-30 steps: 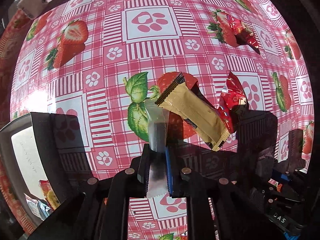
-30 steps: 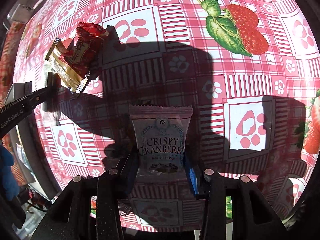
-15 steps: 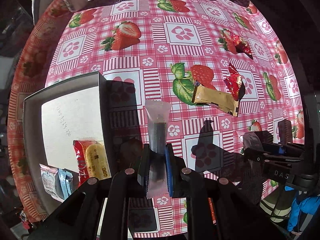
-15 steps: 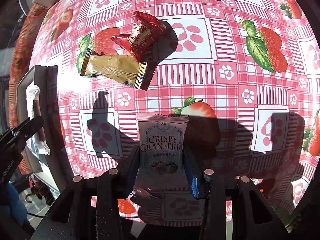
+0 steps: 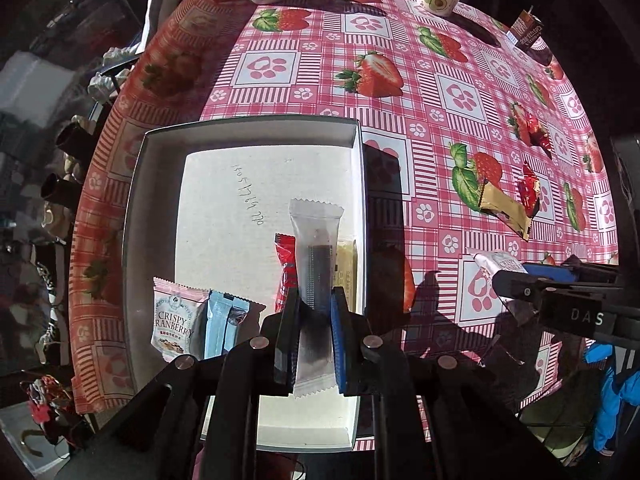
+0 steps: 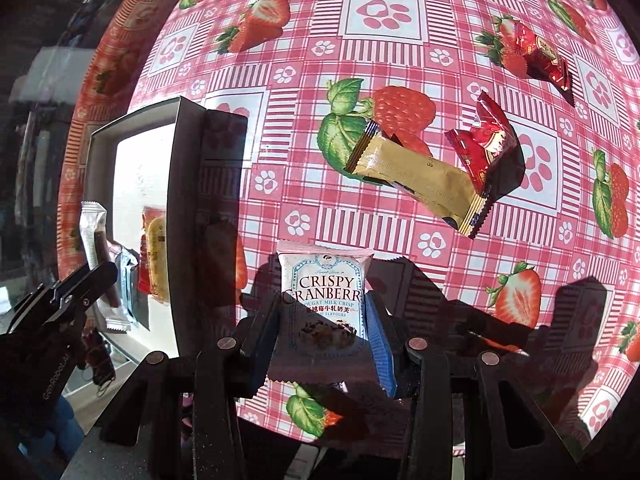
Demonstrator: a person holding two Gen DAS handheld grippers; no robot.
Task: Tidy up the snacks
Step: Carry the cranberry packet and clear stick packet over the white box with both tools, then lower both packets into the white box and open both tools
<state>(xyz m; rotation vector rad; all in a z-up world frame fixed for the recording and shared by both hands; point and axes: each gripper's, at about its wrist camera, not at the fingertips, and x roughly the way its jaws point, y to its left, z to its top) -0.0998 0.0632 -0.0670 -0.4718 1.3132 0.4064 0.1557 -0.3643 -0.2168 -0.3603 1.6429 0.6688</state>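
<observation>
Box [image 5: 158, 208] now directly under left tongs [image 5: 314, 340], earlier off to side. Lower clear bar packet [image 5: 316, 264], pinched tight, into free spot beside red wrapper [image 5: 285, 268] before releasing. Right tongs [image 6: 324, 332] clamping cranberry pack [image 6: 323, 300], over counter [image 6: 304, 152] beside box, closer than before.

Harsh sunlight throws hard dark shadows across the tablecloth [image 5: 460, 92]; fisheye edges bend and darken.
</observation>
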